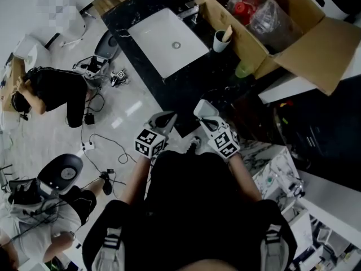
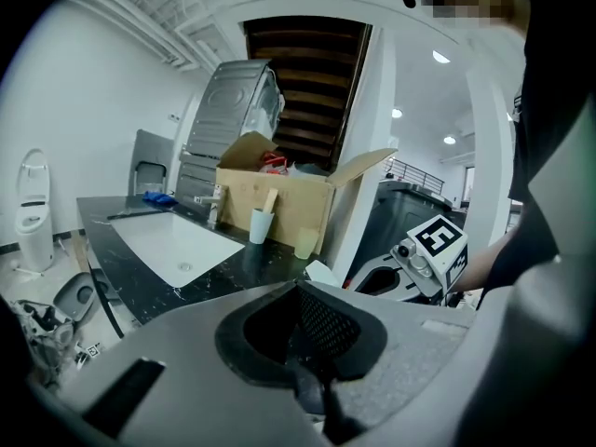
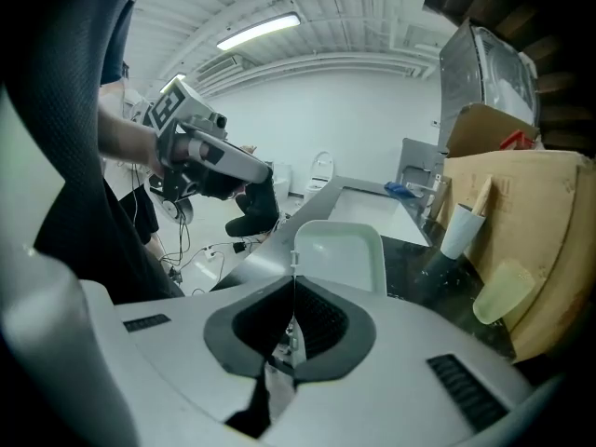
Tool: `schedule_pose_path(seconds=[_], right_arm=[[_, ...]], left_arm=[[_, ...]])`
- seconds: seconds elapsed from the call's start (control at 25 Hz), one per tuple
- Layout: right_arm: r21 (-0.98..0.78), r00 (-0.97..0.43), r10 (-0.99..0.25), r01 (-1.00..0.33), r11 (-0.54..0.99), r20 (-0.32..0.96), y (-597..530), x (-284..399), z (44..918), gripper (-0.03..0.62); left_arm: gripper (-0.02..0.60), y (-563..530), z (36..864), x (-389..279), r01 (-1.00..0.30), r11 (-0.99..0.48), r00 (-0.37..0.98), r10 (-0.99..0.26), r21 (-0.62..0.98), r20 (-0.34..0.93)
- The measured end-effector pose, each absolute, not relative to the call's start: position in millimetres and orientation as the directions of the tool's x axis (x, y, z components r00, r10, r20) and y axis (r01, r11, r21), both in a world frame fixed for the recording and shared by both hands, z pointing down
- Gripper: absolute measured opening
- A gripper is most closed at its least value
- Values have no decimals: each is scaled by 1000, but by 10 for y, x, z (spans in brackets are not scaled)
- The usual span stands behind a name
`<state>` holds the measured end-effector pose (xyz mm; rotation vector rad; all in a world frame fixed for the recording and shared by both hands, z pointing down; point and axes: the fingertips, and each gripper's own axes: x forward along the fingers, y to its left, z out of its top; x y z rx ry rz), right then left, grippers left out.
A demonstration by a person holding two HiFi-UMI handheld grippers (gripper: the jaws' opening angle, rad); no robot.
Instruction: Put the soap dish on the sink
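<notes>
I counted two grippers, the left gripper [image 1: 164, 119] and the right gripper [image 1: 204, 109]; one dish [image 3: 341, 253]; one sink [image 1: 168, 42]; one box [image 1: 316, 51] at upper right; and two cups, a white cup [image 1: 221, 41] and a green cup [image 1: 243, 69].

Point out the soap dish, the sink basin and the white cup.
soap dish [image 3: 340, 250], right gripper view, its hollow middle
sink basin [image 1: 161, 38], head view, its white floor
white cup [image 2: 260, 226], left gripper view, its side

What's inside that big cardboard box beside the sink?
Crumpled clear plastic and something red show at the top of the cardboard box; whatever lies beneath is covered by them and the walls.
</notes>
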<state>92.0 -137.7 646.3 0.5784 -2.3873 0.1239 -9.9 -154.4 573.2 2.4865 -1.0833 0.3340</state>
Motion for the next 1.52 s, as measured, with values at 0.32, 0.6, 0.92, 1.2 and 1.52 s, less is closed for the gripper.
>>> schedule_pose_path(seconds=[0.32,0.6,0.92,1.2,1.52], right_arm=[[60,-685,-359,-419,906,634,-1337,1164,6566,-2],[57,-690,-345,-404,913,636,-1313,1248,6625,-2],[68,-679,-345,-400,914,648,-1344,1342,6621,-2],[58,-669,-348,-415,908,657,-1335,1339,6674,-2],[58,-662,-344,-414,908,666,-1439,1290,6774,-2]], left_arm=[[-2,-1447,5764,152,-751,-606,658,-653,263,375],[-2,-1441,5776,205,-768,-589,638,-670,251,380],[-2,-1421,5754,295,-758,-601,649,-654,255,388],[-2,-1465,5785,276,-746,-617,661,-643,251,386],[-2,-1574,5807,254,-734,-630,673,-629,252,388]])
